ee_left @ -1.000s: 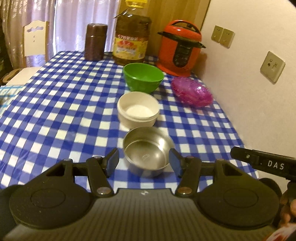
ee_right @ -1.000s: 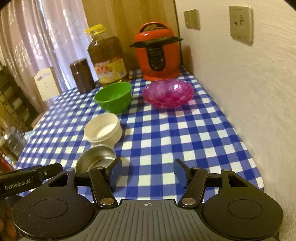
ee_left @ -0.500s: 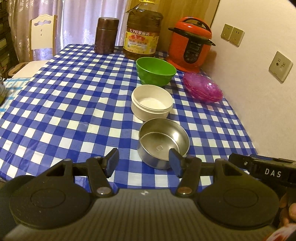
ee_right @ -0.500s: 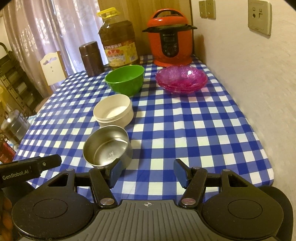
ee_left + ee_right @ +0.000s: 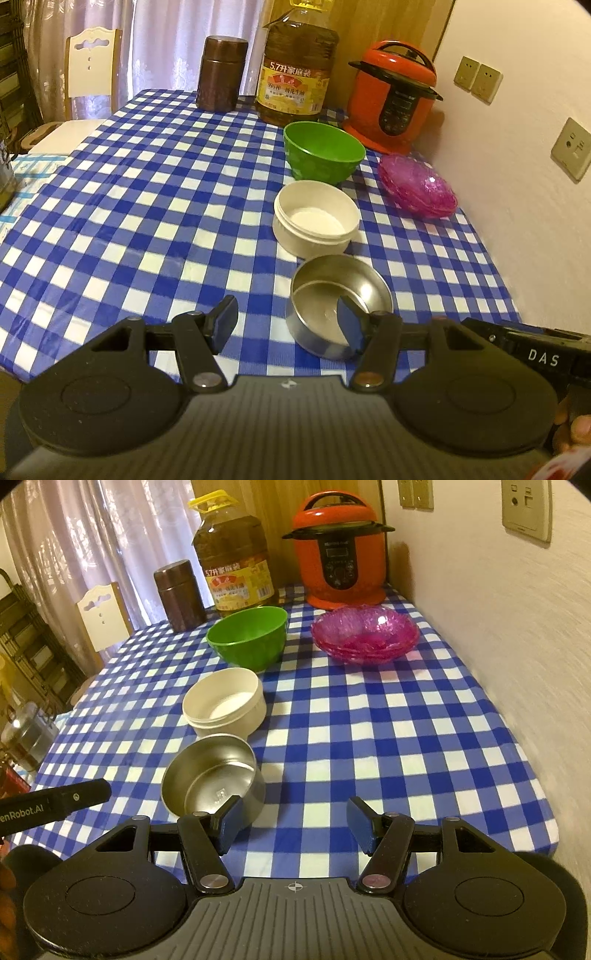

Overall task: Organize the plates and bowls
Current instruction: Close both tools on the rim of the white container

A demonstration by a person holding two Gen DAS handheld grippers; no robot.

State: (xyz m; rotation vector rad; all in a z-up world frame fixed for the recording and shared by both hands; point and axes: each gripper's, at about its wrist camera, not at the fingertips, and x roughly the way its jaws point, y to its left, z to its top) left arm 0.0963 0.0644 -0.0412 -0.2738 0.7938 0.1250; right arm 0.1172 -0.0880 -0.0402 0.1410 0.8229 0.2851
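A steel bowl [image 5: 338,295] [image 5: 212,771], a white bowl [image 5: 316,218] [image 5: 225,705] and a green bowl [image 5: 323,151] [image 5: 247,637] stand in a row on the blue checked table. A stack of pink glass plates [image 5: 417,184] [image 5: 365,631] lies by the wall. My left gripper [image 5: 288,325] is open and empty, held above the table's near edge with its right finger in front of the steel bowl. My right gripper [image 5: 293,823] is open and empty, just right of the steel bowl.
A red pressure cooker [image 5: 393,99] [image 5: 341,550], a large oil bottle [image 5: 295,66] [image 5: 234,561] and a brown canister [image 5: 219,72] [image 5: 179,594] stand at the table's far end. The wall [image 5: 498,627] runs along the right side. A chair [image 5: 90,70] stands at the left.
Both grippers have pulled back and risen from the bowls, so more of the table shows. The left gripper has shifted left of the steel bowl. The bowls and plates have not moved.
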